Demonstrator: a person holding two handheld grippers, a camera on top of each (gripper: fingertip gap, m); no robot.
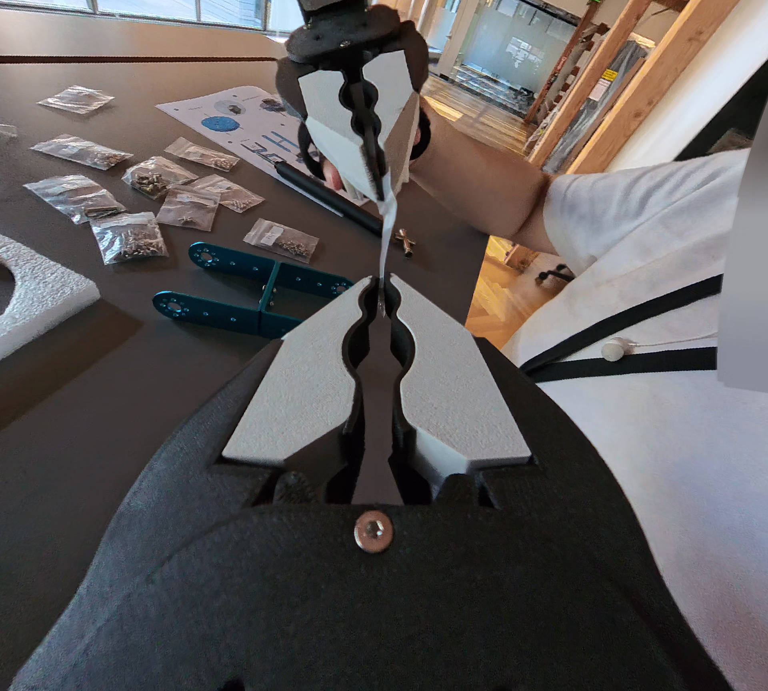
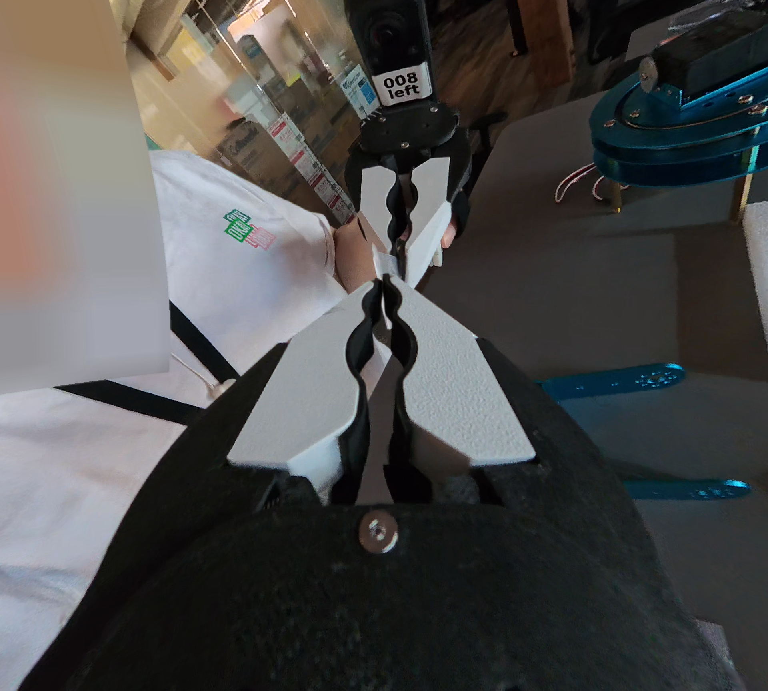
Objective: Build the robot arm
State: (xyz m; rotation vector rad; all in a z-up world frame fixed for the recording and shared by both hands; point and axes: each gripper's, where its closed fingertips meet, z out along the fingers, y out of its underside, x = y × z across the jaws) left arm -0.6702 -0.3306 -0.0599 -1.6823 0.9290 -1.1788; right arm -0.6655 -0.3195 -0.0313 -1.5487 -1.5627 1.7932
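Both grippers face each other above the dark table's front edge, and a small clear plastic bag, seen edge-on as a pale strip, stretches between them. My left gripper is shut on its lower end, where something small and metallic shows between the pads. My right gripper is shut on the upper end. In the right wrist view my right gripper pinches the bag and the left gripper pinches it just beyond.
A blue metal bracket lies below the grippers. Several small bags of screws, a printed sheet, a black tool handle, a small cross wrench and white foam lie on the table. A blue assembly stands at the right. Both grippers' tips are close together, under 4 cm apart.
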